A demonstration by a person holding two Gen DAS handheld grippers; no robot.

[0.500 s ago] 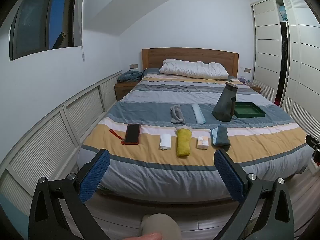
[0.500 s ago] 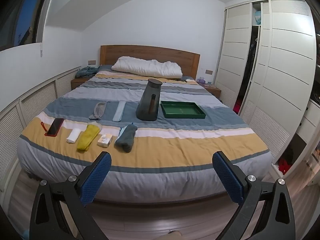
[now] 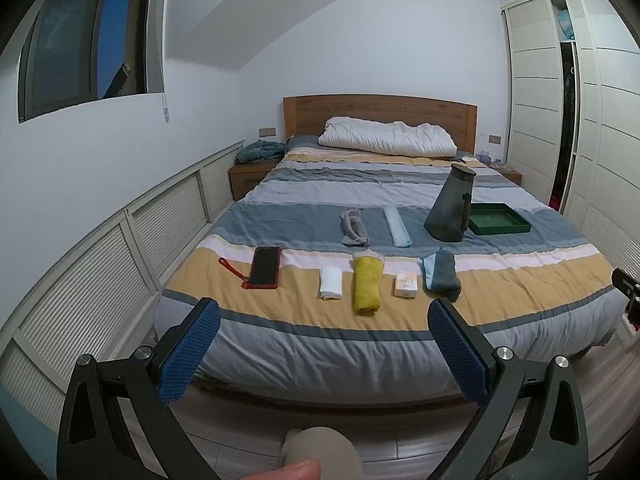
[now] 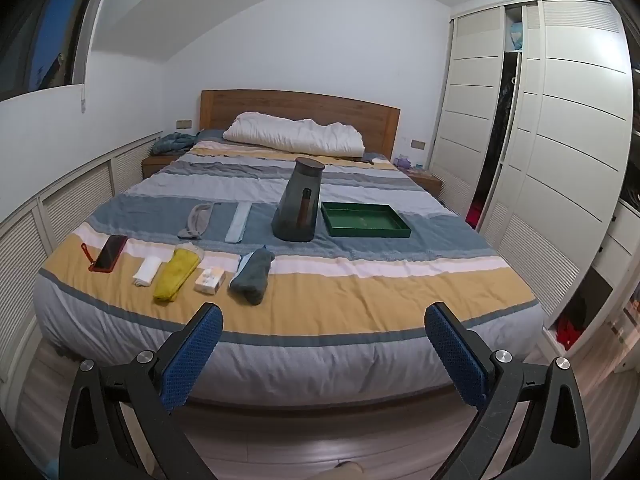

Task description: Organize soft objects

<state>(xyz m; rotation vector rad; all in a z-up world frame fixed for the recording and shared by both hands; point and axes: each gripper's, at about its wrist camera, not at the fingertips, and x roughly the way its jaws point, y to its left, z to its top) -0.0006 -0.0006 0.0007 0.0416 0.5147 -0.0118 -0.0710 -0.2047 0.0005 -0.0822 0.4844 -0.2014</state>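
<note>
- At the foot of the wide bed with the striped blue, grey and yellow cover (image 3: 400, 184), both hand-held grippers hang above the floor, well apart from everything on the cover.
- The left hand-held gripper (image 3: 324, 354) has its two blue-padded fingers spread wide and holds nothing.
- The right hand-held gripper (image 4: 322, 354) is also spread wide, with nothing between its blue pads.
- On the yellow stripe near the foot lies a row of things: a black phone in a red case with a red strap (image 3: 265, 267), a small folded white cloth (image 3: 331, 283), a rolled yellow towel (image 3: 366, 283), a small pale paper packet (image 3: 405, 285) and a folded dark teal cloth with a light blue edge (image 3: 440, 271).
- The white cloth is just beside the yellow towel; the packet lies between the yellow towel and the teal cloth.
- Further up, on the blue stripe, lie a grey sock-like piece (image 3: 354, 227) and a long flat light blue strip (image 3: 397, 226), near each other but apart.
- To the right of the strip stands a tall dark grey jug with a lid (image 3: 450, 210), upright, and just beside it a shallow green rectangular tray (image 3: 500, 219).
- A white rolled duvet (image 3: 388, 136) lies against the wooden headboard (image 3: 380, 110).
- A crumpled teal cloth (image 3: 259, 151) rests on the wooden nightstand (image 3: 250, 176) at the left of the bed.
</note>
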